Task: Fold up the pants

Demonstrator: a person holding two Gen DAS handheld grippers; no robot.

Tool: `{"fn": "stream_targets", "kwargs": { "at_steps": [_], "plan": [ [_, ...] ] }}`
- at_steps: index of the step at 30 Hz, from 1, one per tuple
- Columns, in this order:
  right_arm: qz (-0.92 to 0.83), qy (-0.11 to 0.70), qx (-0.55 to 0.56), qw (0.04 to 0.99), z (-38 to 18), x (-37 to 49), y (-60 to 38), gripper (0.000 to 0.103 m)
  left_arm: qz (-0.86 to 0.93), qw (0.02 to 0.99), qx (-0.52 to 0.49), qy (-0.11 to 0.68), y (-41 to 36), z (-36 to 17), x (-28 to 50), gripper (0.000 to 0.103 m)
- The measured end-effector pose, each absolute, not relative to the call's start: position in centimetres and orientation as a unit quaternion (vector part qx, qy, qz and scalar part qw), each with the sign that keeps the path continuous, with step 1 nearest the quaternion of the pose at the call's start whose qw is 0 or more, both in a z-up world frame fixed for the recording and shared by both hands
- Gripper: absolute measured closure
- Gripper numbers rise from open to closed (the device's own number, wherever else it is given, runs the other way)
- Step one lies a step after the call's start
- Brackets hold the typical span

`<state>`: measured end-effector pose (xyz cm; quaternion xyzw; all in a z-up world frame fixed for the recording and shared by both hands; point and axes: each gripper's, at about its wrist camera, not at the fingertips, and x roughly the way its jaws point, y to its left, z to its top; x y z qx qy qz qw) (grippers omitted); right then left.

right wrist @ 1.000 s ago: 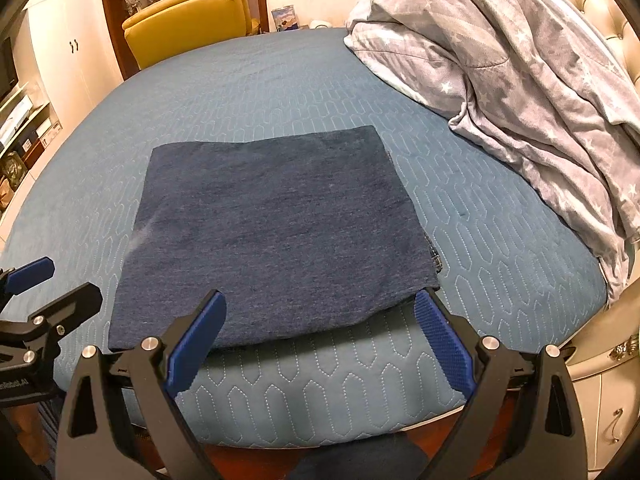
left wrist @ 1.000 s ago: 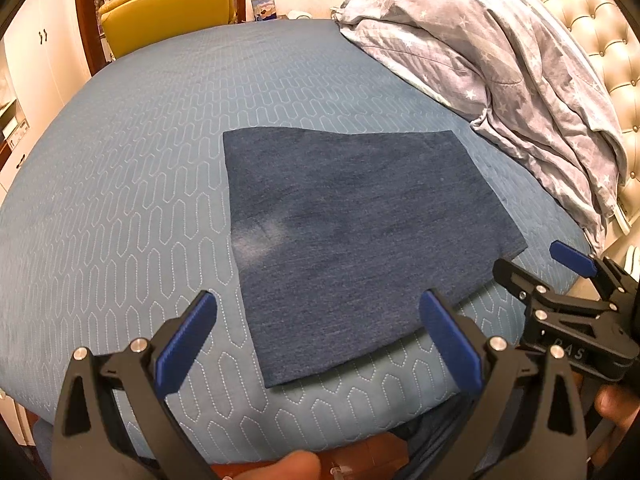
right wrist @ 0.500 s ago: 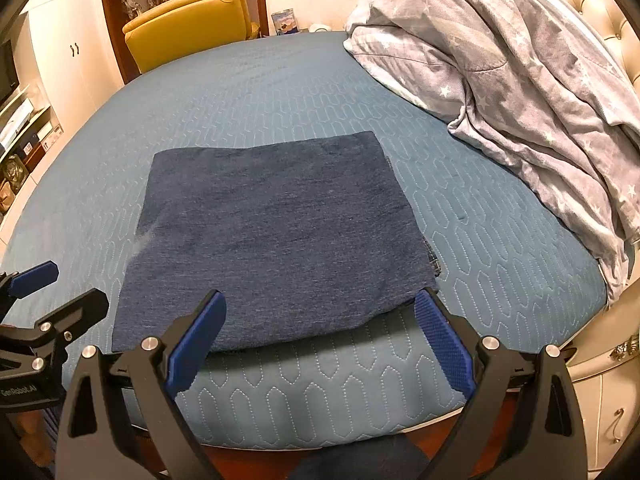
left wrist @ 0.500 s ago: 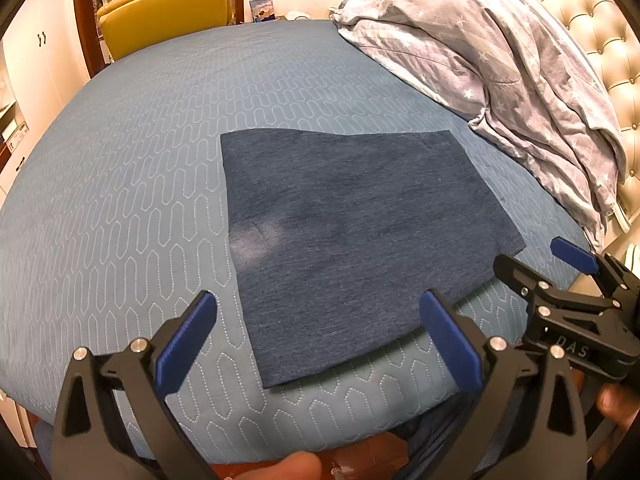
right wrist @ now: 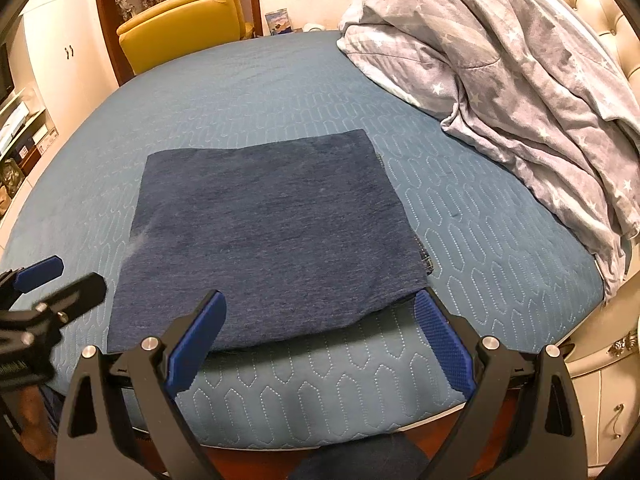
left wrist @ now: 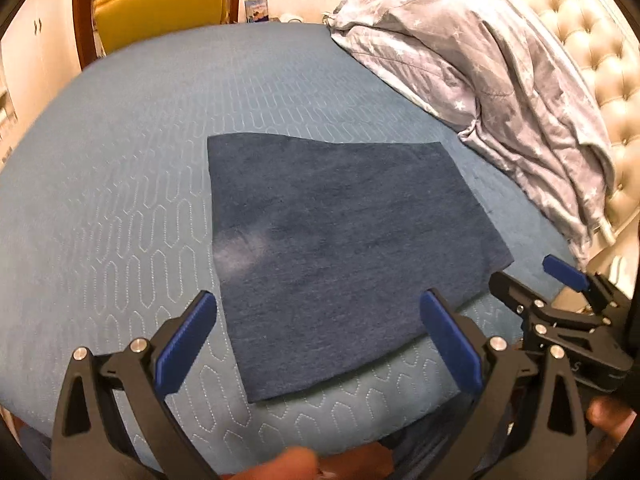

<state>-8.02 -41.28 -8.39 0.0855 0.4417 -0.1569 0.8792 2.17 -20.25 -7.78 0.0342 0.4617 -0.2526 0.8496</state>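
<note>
1. Pants (left wrist: 344, 248) lie folded into a flat dark-blue denim rectangle on the blue quilted bed cover (left wrist: 120, 184), near the front edge of the bed, roughly centred between the two grippers
2. In the right wrist view the pants (right wrist: 264, 236) show at least two layers: the near edge is a rounded fold, and a stitched hem corner sticks out at the right-hand near corner
3. A pale worn patch shows on the pants' left side in the left wrist view
4. Left gripper (left wrist: 320, 340): jaws spread wide, nothing between the blue pads; it hangs over the front edge of the bed, just short of the pants' near edge, not touching the fabric
5. Right gripper (right wrist: 320, 336): jaws also spread wide and empty; its right fingertip sits just beside the pants' near right corner, can't tell if it touches
6. Each gripper shows in the other's view: the right one at (left wrist: 560, 312), the left one at (right wrist: 40, 300), blurred
7. Fingers (left wrist: 288, 464) of the holding hand show at the bottom of the left wrist view
8. Grey star-print duvet (right wrist: 520, 80) is bunched up along the right side of the bed against a tufted cream headboard (left wrist: 580, 40), well apart from the pants
9. Yellow chair (right wrist: 184, 28) stands beyond the far side of the bed
</note>
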Motion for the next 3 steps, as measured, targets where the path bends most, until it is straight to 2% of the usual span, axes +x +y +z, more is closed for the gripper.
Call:
{"fn": "stream_targets", "kwargs": {
  "at_steps": [3],
  "plan": [
    [-0.160,0.438,0.086,0.880,-8.2,-8.0,-41.2,0.011,-0.241,0.860,0.002,0.450,-15.9,-7.5,4.1,0.001]
  ]
}}
